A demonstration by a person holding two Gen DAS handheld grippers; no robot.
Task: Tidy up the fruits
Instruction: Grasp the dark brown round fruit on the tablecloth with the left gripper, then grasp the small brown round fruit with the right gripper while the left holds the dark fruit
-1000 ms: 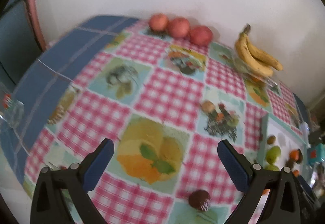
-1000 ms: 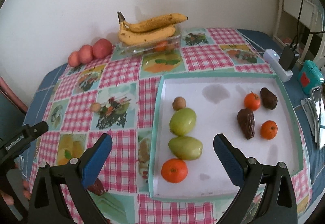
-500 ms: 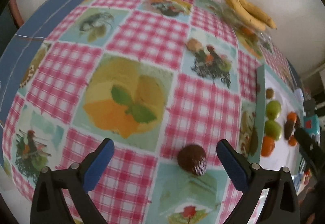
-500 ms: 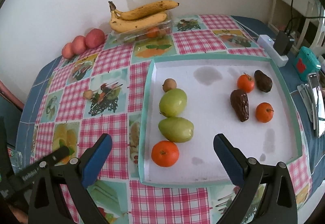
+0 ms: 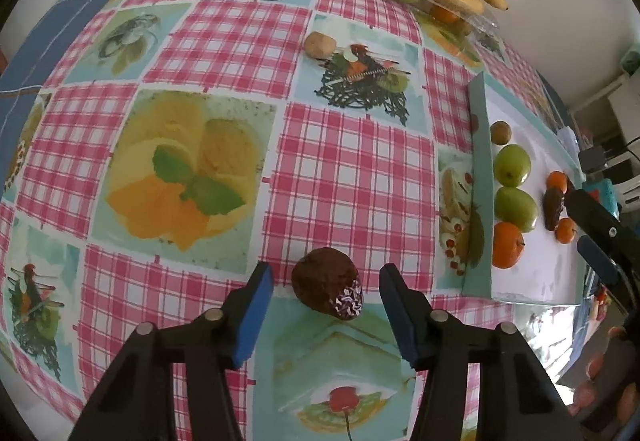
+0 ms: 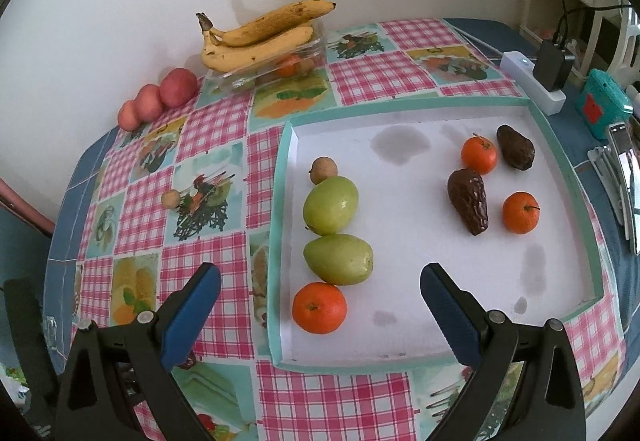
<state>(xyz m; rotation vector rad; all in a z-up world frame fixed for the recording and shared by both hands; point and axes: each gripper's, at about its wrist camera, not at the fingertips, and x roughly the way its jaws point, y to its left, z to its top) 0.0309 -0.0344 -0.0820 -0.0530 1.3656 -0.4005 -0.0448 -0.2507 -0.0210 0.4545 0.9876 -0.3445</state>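
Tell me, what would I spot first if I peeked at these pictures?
Probably the dark brown wrinkled fruit lying on the pink checked tablecloth, right between the closing blue pads of the left gripper, not yet squeezed. Next, the white tray with a teal rim, holding green, orange and brown fruit, and the yellow speckled bananas by the wall.

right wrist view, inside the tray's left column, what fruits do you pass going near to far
orange → lower green fruit → upper green fruit → small brown fruit, all in the tray
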